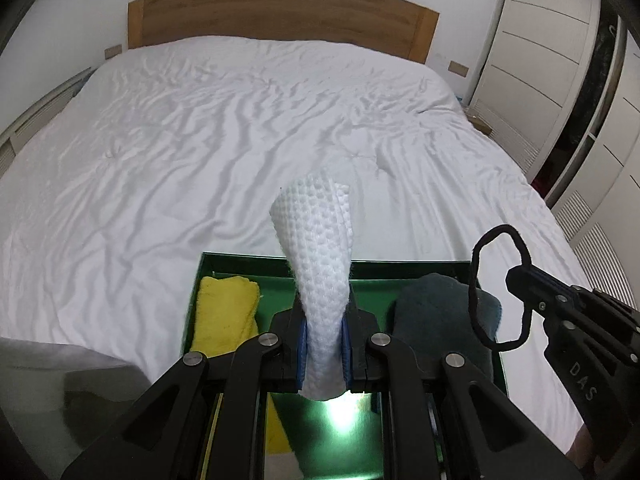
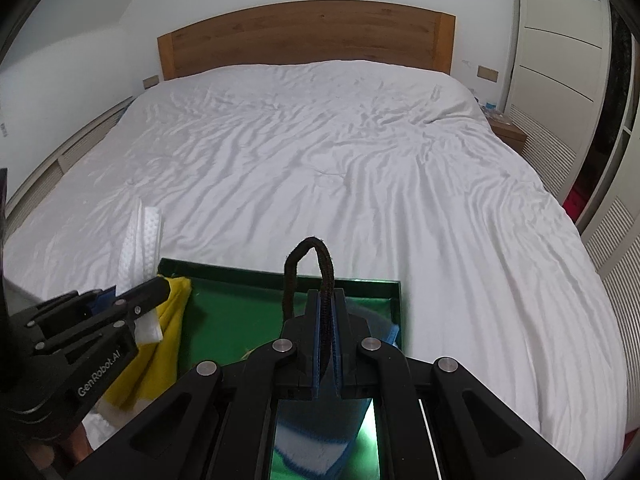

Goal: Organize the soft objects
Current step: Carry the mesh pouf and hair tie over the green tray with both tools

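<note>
We find both grippers poised over the green tray (image 1: 276, 261), presumably for sorting. The left gripper (image 1: 325, 354) pinches a white textured cloth (image 1: 320, 248) upright; the right gripper (image 2: 327, 354) clamps a black hair tie (image 2: 306, 276). A yellow cloth (image 1: 224, 312) and a dark cloth (image 1: 436, 312) occupy opposite ends, leaving the middle open.

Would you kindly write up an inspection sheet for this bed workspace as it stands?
Surface: bed with wrinkled white duvet; green tray lies on its near end.
Job's things: yellow cloth at the tray's left side; dark grey-blue cloth at its right; white textured cloth and black hair band are held above the tray.
Clutter: nothing seen.
Grippers: left gripper shut on the white textured cloth; right gripper shut on the black hair band.
Cables: nothing seen.
Surroundings: wooden headboard, white wardrobe, bedside table.
</note>
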{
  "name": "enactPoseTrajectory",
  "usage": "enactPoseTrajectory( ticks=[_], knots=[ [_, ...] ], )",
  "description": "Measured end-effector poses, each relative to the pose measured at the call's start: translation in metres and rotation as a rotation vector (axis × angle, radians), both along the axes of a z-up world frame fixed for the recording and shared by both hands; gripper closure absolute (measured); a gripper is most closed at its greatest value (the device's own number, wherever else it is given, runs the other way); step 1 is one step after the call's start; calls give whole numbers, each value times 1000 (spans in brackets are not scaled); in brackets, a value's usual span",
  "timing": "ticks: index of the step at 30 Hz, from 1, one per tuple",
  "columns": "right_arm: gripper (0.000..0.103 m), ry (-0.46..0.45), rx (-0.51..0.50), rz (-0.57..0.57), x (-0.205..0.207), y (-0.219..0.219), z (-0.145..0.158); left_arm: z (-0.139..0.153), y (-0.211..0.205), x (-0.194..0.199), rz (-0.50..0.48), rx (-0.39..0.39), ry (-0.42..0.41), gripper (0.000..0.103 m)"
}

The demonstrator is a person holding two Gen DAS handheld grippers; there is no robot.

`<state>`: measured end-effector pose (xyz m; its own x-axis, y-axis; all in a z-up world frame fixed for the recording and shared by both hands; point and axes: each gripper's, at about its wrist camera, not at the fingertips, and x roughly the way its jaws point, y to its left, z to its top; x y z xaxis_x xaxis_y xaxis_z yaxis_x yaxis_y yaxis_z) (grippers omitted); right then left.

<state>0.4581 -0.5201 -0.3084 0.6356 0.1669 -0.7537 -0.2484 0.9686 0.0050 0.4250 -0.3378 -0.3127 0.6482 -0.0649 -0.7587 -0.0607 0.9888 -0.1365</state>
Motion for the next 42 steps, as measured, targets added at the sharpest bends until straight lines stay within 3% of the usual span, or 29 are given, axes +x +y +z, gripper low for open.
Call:
enactPoseTrajectory(
  ticks=[17,42],
  knots=[
    [99,77,-45,-14,55,14,-70,-44,-14,19,1,89,41,92],
    [98,94,-60,-46,71,1,-93,-69,-20,34,4,117,87,92]
  ],
)
